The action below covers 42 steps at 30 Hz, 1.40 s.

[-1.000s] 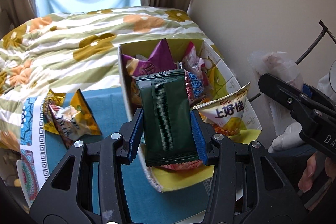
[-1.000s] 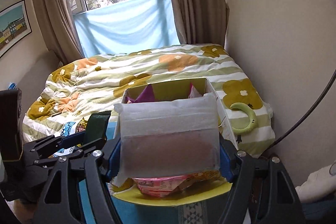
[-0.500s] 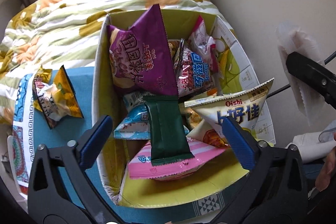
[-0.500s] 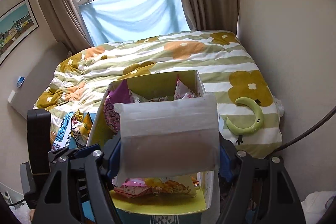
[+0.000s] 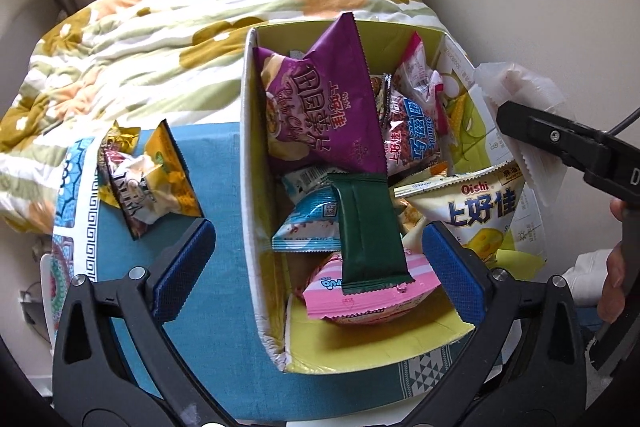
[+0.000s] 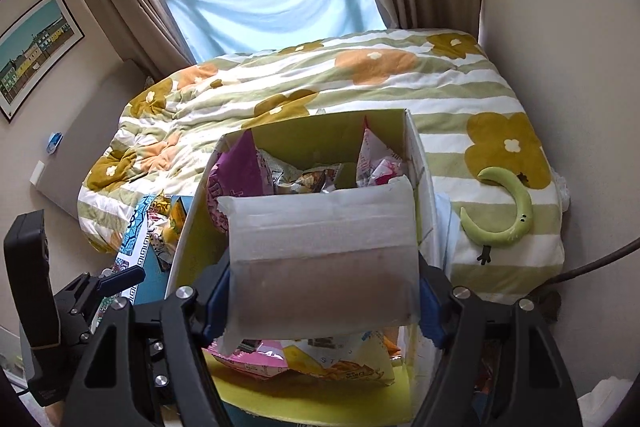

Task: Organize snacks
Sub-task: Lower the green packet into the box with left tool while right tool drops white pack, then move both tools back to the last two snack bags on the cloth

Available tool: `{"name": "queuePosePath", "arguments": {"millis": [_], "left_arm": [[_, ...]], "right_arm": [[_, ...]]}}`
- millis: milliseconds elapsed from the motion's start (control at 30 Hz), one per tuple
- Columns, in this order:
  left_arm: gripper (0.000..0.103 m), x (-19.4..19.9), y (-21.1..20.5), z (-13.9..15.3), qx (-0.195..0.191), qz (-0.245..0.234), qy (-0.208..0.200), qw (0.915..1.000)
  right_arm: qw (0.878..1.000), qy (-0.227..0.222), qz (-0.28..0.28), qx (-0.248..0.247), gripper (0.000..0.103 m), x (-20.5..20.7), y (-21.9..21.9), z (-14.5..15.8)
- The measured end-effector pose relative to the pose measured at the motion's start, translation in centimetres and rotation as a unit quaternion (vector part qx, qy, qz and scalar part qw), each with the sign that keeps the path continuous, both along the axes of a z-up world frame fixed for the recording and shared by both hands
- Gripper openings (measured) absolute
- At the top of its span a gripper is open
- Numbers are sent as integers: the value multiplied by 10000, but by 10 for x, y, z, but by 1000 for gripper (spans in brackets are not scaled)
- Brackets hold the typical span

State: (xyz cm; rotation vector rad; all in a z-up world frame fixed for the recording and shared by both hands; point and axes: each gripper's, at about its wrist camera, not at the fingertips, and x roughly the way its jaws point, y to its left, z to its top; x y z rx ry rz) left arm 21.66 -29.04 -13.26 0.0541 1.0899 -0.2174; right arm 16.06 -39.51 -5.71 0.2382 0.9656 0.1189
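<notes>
The left gripper (image 5: 318,263) hangs spread and empty above the box (image 5: 250,187), while the right gripper (image 6: 324,297) — clamped on a frosted white packet (image 6: 320,255) — should lower it inside before letting go.

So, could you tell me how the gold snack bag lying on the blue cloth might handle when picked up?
The gold snack bag looks crinkled and puffy, so probably light and floppy. Its glossy foil may slip between the jaws. It lies flat, so rolling seems unlikely.
</notes>
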Motion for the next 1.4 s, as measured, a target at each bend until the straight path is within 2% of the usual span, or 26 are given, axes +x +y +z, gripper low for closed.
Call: {"name": "queuePosePath", "arguments": {"millis": [133, 233, 267, 300, 467, 600, 1000, 1133, 1400], "left_arm": [[102, 1, 7, -1, 101, 4, -29, 9999], [102, 0, 11, -4, 116, 9, 3, 9999], [102, -1, 12, -6, 111, 10, 20, 9999], [102, -1, 13, -8, 100, 7, 41, 9999], [102, -7, 15, -16, 99, -30, 114, 9999], [102, -17, 20, -11, 33, 9, 53, 10000], [102, -53, 44, 45, -43, 221, -572, 9981], [102, -67, 63, 62, 58, 410, -794, 9960], [102, -78, 128, 73, 28, 908, -917, 9916]], "right_arm": [[9997, 35, -87, -212, 75, 7, 9, -7], [9998, -164, -122, -26, 93, 3, 8, -5], [9997, -195, -154, 16, 101, 0, 7, -5], [9996, -214, -189, 13, 102, -2, 6, -6], [9991, -280, -210, -234, 102, -12, 9, -10], [9987, -383, -218, -254, 102, -23, 11, -5], [9966, -769, -35, -304, 102, -57, 29, 30], [9944, -953, 172, -430, 103, -65, 43, 43], [9910, -1197, 557, -200, 103, -65, 82, 54]]}}
